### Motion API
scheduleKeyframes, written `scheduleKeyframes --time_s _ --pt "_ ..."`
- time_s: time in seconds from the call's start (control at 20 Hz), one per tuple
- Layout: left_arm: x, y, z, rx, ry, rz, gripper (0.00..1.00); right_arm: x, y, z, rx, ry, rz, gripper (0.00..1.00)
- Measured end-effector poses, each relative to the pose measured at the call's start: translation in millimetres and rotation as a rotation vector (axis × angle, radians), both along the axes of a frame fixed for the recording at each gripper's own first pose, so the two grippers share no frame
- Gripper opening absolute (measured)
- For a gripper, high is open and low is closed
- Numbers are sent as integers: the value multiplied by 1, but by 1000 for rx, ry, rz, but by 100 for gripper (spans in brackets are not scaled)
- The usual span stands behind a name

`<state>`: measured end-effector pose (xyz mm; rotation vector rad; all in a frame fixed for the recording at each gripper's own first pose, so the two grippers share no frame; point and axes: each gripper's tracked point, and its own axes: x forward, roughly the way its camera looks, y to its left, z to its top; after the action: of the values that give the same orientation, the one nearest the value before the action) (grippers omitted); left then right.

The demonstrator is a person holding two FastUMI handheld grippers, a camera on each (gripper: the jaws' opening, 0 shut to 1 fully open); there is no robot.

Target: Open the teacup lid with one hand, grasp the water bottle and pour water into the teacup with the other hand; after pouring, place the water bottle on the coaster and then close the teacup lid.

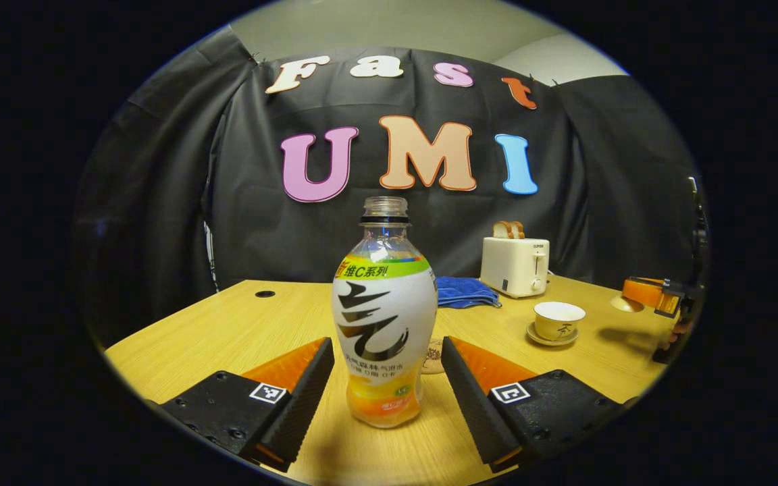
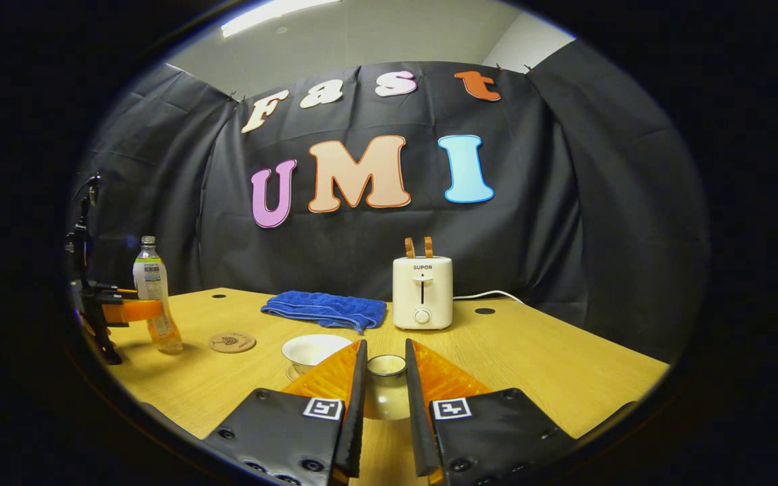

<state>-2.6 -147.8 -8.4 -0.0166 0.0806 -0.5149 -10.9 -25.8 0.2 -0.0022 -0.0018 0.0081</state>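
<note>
Between the spread fingers of the left gripper (image 1: 387, 378), the uncapped water bottle (image 1: 384, 317) is standing upright on the surface (image 1: 227, 331), its long axis vertical, with gaps on both sides, so a straight squeeze looks like the coming move. Just behind it the coaster (image 1: 433, 356) is peeking out; farther right the open teacup (image 1: 558, 320) is waiting on its saucer. Beside the teacup, the right gripper (image 2: 385, 385) is pinching the teacup lid (image 2: 386, 386).
</note>
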Motion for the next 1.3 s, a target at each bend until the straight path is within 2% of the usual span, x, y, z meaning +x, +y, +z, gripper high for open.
scheduleKeyframes --time_s 0.2,0.4,0.75,1.1,1.15,1.3 --pt "13 -12 -7 40 21 -3 89 -1 -2 0 0 0 2 35" --pt "15 -11 -9 59 32 -10 69 -1 -2 0 0 1 3 35" --pt "16 -18 -9 88 30 -19 58 -3 -6 0 0 0 -7 34" --pt "22 -42 15 373 -92 -22 58 -3 -13 1 0 0 -22 35" --pt "24 -47 23 423 -119 -21 58 -2 -14 0 0 0 -27 33" --pt "31 -65 39 599 -204 -20 58 -2 -20 1 0 -1 -40 35"
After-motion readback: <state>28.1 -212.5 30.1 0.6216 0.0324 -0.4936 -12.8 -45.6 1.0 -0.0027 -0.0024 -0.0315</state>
